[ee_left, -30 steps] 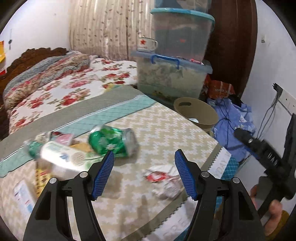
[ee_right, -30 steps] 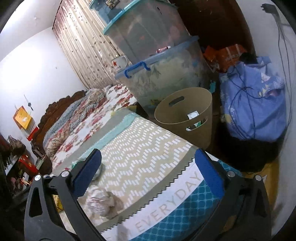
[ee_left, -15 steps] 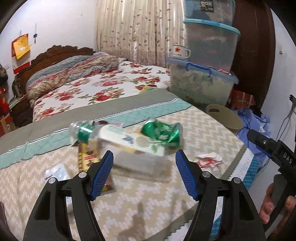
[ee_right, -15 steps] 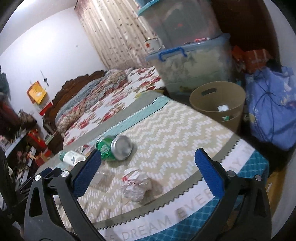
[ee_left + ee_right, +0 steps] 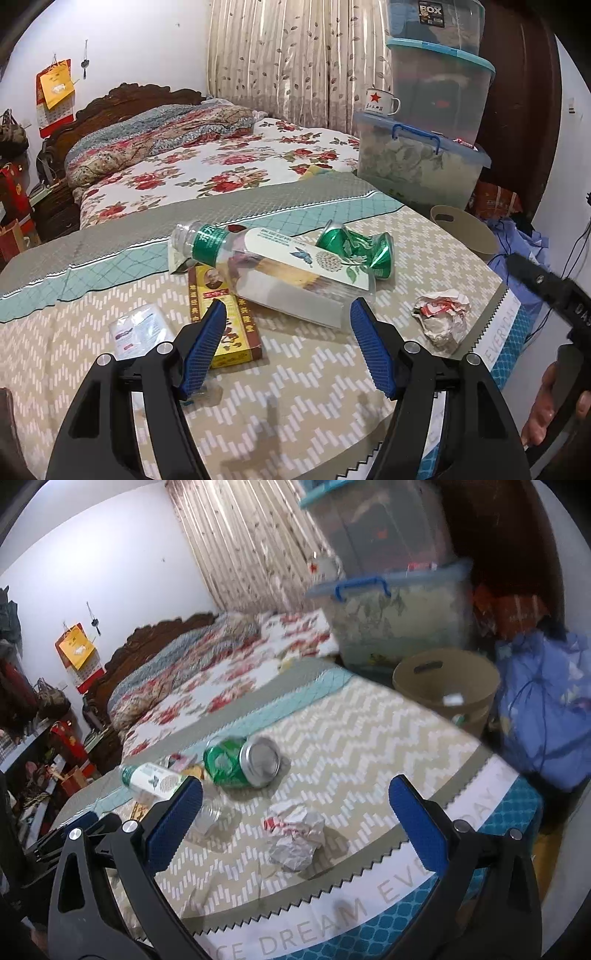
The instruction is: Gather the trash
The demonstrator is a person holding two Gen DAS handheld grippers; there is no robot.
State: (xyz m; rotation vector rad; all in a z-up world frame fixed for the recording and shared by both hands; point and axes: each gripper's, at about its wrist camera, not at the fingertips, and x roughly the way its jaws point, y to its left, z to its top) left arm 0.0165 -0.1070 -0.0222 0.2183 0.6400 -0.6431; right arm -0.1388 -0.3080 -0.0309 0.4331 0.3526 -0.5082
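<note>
Left tongs (image 5: 288,325) gape, empty, above the clear plastic bottle (image 5: 273,273); right tongs (image 5: 295,797) (also wide, empty) hover over crumpled white paper (image 5: 295,834) beside it.

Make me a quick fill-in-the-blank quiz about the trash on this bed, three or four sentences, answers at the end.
1. The crushed can is coloured ____.
2. The clear bottle lies on its ____.
3. The crumpled paper sits nearest the ____ gripper.
4. The tan bin stands on the floor beside the ____.

Answers: green; side; right; bed
</note>
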